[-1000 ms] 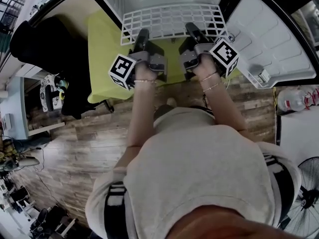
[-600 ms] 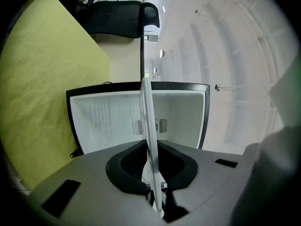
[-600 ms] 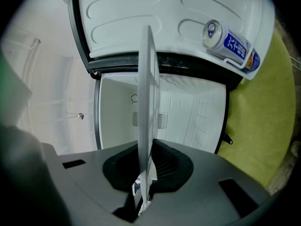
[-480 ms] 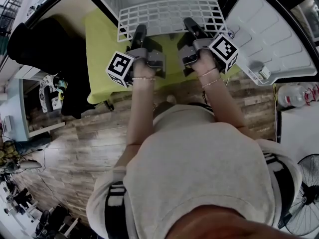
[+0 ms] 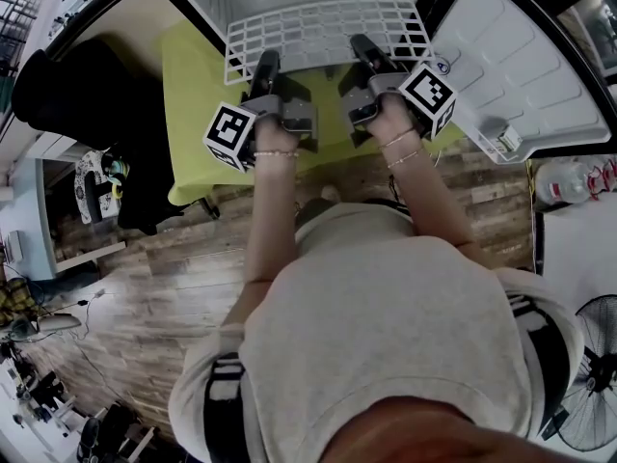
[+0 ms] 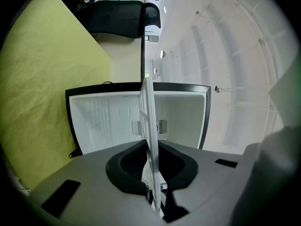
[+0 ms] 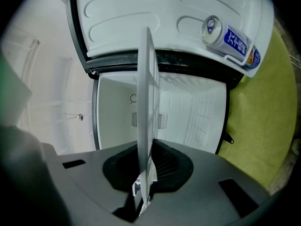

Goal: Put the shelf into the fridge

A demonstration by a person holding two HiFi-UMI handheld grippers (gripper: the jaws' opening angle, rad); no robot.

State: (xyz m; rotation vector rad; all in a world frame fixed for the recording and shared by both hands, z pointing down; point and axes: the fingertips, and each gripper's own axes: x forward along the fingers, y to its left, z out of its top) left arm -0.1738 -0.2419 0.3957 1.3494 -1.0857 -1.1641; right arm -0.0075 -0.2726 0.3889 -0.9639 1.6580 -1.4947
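The shelf (image 5: 323, 29), the left gripper (image 5: 268, 61) and the right gripper (image 5: 362, 46) now sit a tiny bit higher and further left in the head view.

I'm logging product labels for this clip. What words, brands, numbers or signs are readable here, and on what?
No text can be quoted.
Can in the fridge door: white print on a blue band, too blurred to read.
Marker cubes: black-and-white square patterns, no letters.
Shelf: no print.
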